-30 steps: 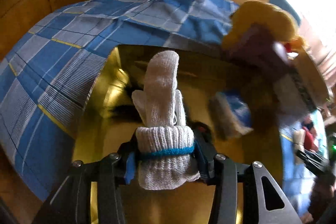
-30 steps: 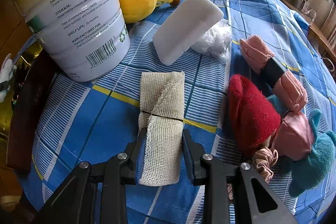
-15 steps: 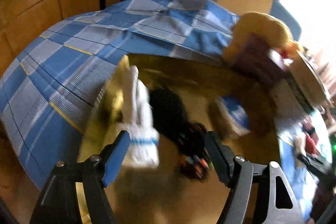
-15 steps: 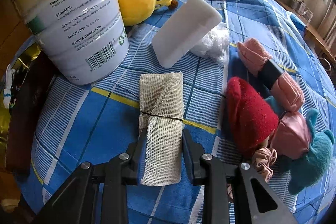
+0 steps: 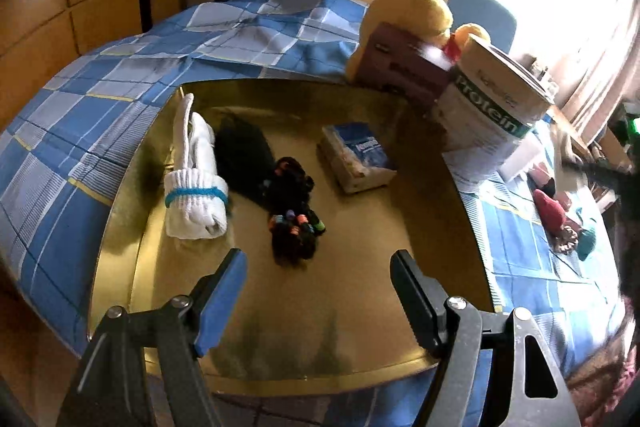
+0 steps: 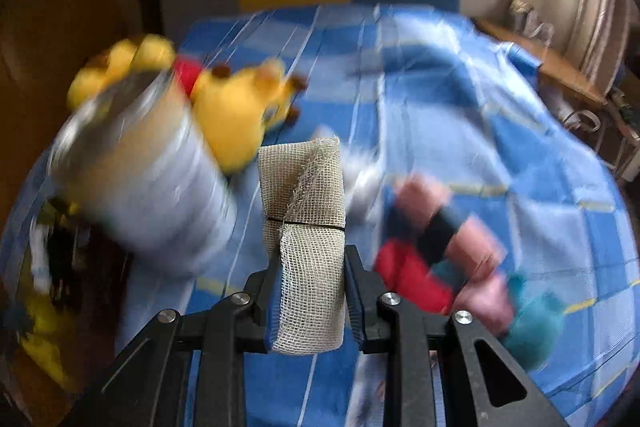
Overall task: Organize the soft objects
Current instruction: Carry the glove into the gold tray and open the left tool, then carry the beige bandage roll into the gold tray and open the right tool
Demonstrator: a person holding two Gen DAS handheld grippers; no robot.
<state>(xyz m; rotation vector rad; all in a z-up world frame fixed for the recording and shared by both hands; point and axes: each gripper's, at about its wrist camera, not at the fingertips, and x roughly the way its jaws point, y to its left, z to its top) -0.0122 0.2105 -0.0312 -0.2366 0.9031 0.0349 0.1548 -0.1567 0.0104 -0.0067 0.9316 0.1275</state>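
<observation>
Right wrist: right gripper [image 6: 310, 297] clamps mesh cloth roll [image 6: 306, 247] (left gripper [image 5: 320, 289] spread).

Left gripper [image 5: 318, 269] — jaws spread wide with nothing between them, having just been opening, angled downward. Right gripper [image 6: 310, 275] — jaws clamped on a rolled mesh cloth [image 6: 306, 227], pads pressing both its sides, angled downward.

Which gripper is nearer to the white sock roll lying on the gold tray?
Left. The left gripper hangs open just above the tray, beside the white sock roll. The right gripper is away over the tablecloth, holding a mesh cloth roll.
</observation>
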